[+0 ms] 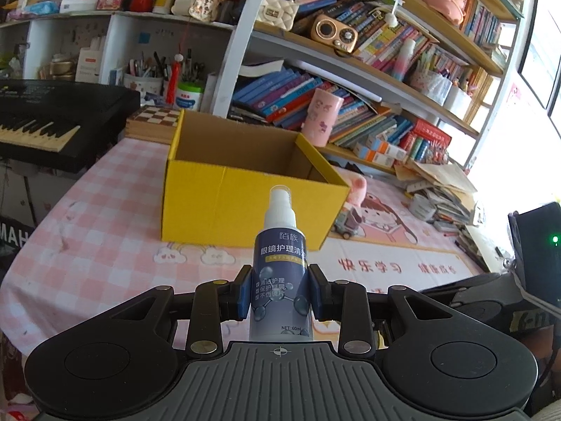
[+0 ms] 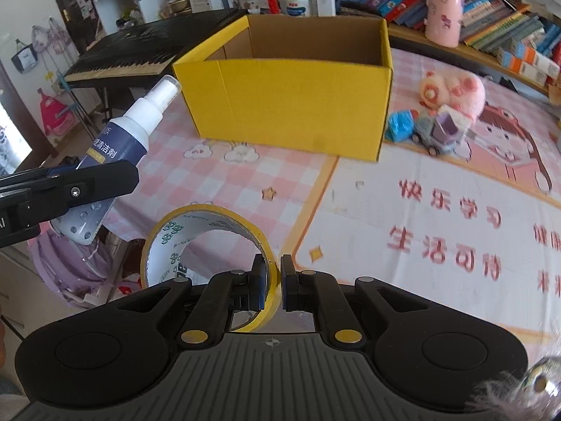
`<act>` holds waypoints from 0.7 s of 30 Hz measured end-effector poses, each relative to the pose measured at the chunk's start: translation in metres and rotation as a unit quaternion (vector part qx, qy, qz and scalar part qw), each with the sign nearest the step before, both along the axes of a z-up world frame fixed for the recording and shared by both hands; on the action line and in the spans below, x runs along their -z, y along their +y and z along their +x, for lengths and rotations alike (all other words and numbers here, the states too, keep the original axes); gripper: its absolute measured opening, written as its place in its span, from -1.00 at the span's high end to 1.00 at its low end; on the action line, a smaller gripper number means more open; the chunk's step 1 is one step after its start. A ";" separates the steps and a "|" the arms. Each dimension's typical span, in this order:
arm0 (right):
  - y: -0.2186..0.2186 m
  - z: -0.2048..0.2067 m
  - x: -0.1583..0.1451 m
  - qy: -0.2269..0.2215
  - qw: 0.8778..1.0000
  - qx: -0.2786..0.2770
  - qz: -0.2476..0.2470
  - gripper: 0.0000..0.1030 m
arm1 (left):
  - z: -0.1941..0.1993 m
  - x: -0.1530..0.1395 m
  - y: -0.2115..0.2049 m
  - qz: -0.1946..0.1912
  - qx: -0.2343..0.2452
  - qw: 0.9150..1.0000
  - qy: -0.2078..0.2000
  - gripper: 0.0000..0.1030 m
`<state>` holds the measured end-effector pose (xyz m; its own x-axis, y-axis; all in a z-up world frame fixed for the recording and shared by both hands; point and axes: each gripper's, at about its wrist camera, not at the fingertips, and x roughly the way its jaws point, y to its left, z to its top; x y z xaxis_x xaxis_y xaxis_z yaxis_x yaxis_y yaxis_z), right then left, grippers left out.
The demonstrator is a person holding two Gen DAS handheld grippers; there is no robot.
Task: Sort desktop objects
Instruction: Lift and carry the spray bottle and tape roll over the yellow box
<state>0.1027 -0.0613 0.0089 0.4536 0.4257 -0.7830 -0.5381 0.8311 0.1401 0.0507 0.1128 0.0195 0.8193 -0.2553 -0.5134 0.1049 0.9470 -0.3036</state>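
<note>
My left gripper [image 1: 280, 293] is shut on a dark blue spray bottle [image 1: 281, 252] with a white nozzle, held upright above the desk, in front of the open yellow cardboard box [image 1: 245, 207]. The bottle [image 2: 119, 147] and left gripper also show at the left of the right wrist view. My right gripper [image 2: 272, 282] is shut on the rim of a yellow tape roll [image 2: 196, 242], held above the desk's near edge. The yellow box [image 2: 291, 105] stands ahead, and what I see of its inside is empty.
A pink plush toy [image 2: 452, 93], a toy truck [image 2: 438, 131] and a blue item [image 2: 399, 126] lie right of the box. A black keyboard [image 1: 45, 126] stands at the left. Bookshelves [image 1: 368, 105] and a pink cup [image 1: 320, 117] are behind. The desk has a pink checked cloth [image 1: 105, 210].
</note>
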 end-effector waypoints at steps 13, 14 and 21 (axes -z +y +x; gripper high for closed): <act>0.005 0.076 -0.051 -0.067 0.997 -0.007 0.023 0.86 | 0.062 -0.033 0.008 -0.009 -0.018 0.997 -0.072 0.37; 0.006 0.083 -0.058 -0.079 0.997 -0.008 0.024 0.86 | 0.068 -0.036 0.009 -0.010 -0.021 0.997 -0.078 0.37; 0.011 0.134 -0.088 -0.133 0.990 -0.021 0.032 0.86 | 0.113 -0.048 0.014 -0.004 -0.035 0.994 -0.104 0.37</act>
